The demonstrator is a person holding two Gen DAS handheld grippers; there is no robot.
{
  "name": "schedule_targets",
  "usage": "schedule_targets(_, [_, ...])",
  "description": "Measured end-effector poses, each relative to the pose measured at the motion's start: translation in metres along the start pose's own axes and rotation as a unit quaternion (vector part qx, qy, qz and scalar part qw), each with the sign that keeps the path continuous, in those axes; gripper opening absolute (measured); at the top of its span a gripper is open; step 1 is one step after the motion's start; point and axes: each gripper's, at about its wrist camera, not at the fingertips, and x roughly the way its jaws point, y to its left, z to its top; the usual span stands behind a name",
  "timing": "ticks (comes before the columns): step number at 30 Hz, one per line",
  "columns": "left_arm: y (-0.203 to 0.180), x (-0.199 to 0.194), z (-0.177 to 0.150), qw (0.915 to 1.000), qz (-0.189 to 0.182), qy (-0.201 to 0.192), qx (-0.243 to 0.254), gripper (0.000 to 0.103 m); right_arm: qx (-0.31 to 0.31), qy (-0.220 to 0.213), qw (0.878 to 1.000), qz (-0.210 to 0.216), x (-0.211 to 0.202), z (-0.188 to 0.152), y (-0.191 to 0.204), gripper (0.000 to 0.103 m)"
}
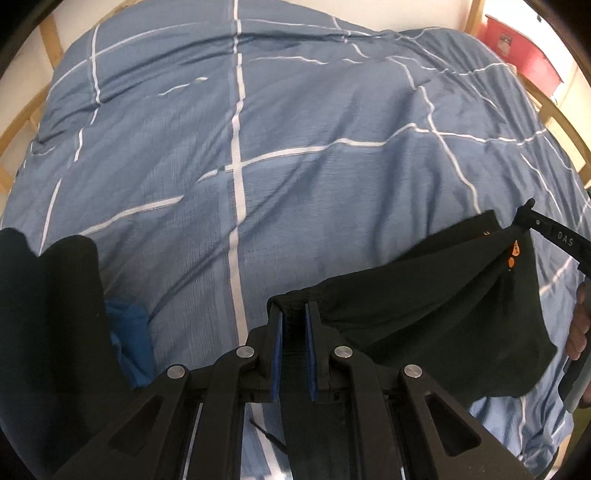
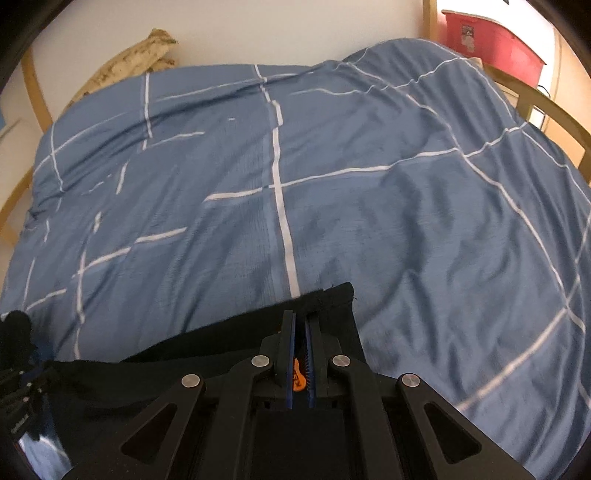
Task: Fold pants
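The black pants [image 1: 436, 317] hang stretched between my two grippers above a blue bed cover. My left gripper [image 1: 293, 308] is shut on one corner of the pants' edge. In the left wrist view the right gripper [image 1: 526, 221] shows at the far right, pinching the other corner near an orange logo [image 1: 513, 254]. In the right wrist view my right gripper [image 2: 302, 317] is shut on the pants [image 2: 221, 339], with an orange tag [image 2: 297, 376] between its pads. The rest of the pants hangs below, hidden.
A blue duvet with white grid lines [image 1: 295, 147] covers the bed, rumpled at the right. A wooden bed frame [image 2: 35, 96] rings it. A red box [image 2: 491, 33] stands at the back right. A beige pillow [image 2: 125, 62] lies at the back left.
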Motion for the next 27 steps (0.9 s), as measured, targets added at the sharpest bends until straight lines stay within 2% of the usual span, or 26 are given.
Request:
schedule_targets(3, [0.004,0.012,0.006,0.9999,0.009,0.003,-0.007,0.022,-0.005,0.004,1.0,0.001,0.012,0.005,0.005,0.006])
schedule_targets(4, [0.005,0.013,0.007,0.9999,0.015,0.0,-0.007,0.032,-0.005,0.005,1.0,0.0,0.015,0.006,0.006,0.006])
schedule_targets(5, [0.004,0.013,0.007,0.9996,0.027,-0.006,-0.003,0.037,-0.009,0.005,1.0,0.002,0.017,0.007,0.008,0.007])
schedule_targets(7, [0.003,0.007,0.007,0.9986,0.046,-0.026,0.004,0.054,-0.024,0.002,1.0,-0.002,0.016,0.007,0.012,0.021])
schedule_targets(8, [0.002,0.001,0.005,0.998,0.05,-0.037,0.008,0.057,-0.03,-0.004,1.0,-0.005,0.014,0.007,0.013,0.04])
schedule_targets(9, [0.001,-0.009,0.002,0.9967,0.059,-0.053,0.013,0.061,-0.034,-0.015,0.999,-0.007,0.009,0.005,0.013,0.05])
schedule_targets(10, [0.0,-0.017,-0.001,0.9954,0.067,-0.066,0.015,0.064,-0.039,-0.028,0.999,-0.011,0.003,0.004,0.013,0.051])
schedule_targets(14, [-0.009,-0.05,-0.02,0.9884,0.086,-0.116,0.048,0.065,-0.069,-0.057,0.996,-0.002,-0.028,-0.009,0.013,0.051])
schedule_targets(17, [-0.018,-0.081,-0.054,0.9798,0.088,-0.167,0.067,0.065,-0.097,-0.09,0.991,0.004,-0.061,-0.03,0.013,0.051])
schedule_targets(20, [-0.022,-0.103,-0.088,0.9728,0.084,-0.206,0.065,0.065,-0.127,-0.119,0.985,0.01,-0.095,-0.055,0.015,0.051])
schedule_targets(27, [-0.028,-0.123,-0.153,0.9625,0.078,-0.252,0.063,0.065,-0.138,-0.177,0.975,0.011,-0.15,-0.124,0.009,0.057])
